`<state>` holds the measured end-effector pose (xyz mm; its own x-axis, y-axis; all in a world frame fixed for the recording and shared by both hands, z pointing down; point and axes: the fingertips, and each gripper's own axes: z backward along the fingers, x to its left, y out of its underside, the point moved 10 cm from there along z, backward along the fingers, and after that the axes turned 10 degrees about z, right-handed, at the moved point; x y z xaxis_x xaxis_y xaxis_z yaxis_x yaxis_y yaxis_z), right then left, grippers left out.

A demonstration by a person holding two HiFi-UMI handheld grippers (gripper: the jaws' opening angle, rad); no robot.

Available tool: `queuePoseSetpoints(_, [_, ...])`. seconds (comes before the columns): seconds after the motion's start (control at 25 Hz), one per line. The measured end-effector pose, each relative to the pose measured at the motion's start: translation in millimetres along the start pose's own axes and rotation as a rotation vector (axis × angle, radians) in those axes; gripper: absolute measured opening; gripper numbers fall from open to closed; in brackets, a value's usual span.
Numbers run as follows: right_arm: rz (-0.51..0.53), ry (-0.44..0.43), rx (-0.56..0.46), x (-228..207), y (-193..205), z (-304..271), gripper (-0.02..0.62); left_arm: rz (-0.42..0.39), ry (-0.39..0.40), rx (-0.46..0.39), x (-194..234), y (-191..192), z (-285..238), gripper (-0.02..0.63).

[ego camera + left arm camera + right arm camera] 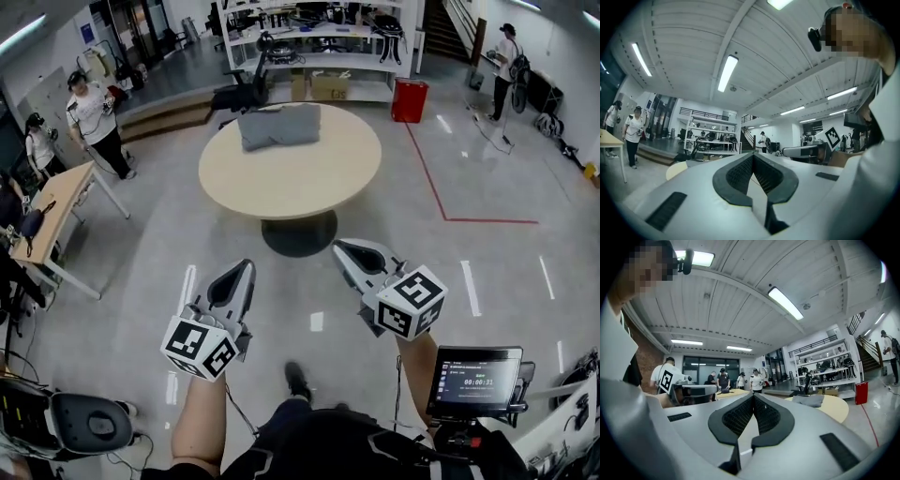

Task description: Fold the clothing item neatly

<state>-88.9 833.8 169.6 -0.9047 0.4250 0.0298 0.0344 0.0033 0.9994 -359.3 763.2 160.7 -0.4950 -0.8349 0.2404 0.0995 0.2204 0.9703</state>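
A round counter (pixel 291 173) is seen ahead, and a grey garment (pixel 279 126) is laid on its far side in a compact, folded-looking bundle. The left gripper (pixel 246 269) and right gripper (pixel 340 247) are held level, well short of the counter and pointed toward it. Both pairs of jaws are clenched on nothing, probably because the garment is out of reach.

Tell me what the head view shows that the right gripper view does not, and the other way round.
Only the head view: the screen and a shoe on the floor. Only the right gripper view: ceiling lights, and the right gripper seen close, its jaws together with nothing between them. Both: the table, the grey garment lying on it, and the red bin.
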Motion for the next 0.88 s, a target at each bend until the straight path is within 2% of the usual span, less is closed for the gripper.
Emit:
queuePoseSetpoints(0.12, [-0.008, 0.018, 0.004, 14, 5, 43, 0.009, 0.018, -0.019, 0.022, -43, 14, 17, 0.001])
queuePoseSetpoints(0.24, [-0.026, 0.071, 0.003, 27, 13, 82, 0.008, 0.016, -0.017, 0.022, -72, 28, 32, 0.002])
queuePoseSetpoints(0.4, [0.014, 0.136, 0.033, 51, 12, 100, 0.008, 0.015, 0.000, 0.016, -79, 34, 55, 0.000])
queuePoseSetpoints(0.52, [0.000, 0.162, 0.030, 74, 8, 102, 0.008, 0.031, 0.014, 0.001, -73, 28, 75, 0.000])
queuePoseSetpoints(0.88, [0.026, 0.167, 0.019, 97, -1, 96, 0.008, 0.042, 0.049, -0.018, -61, 22, 92, 0.001])
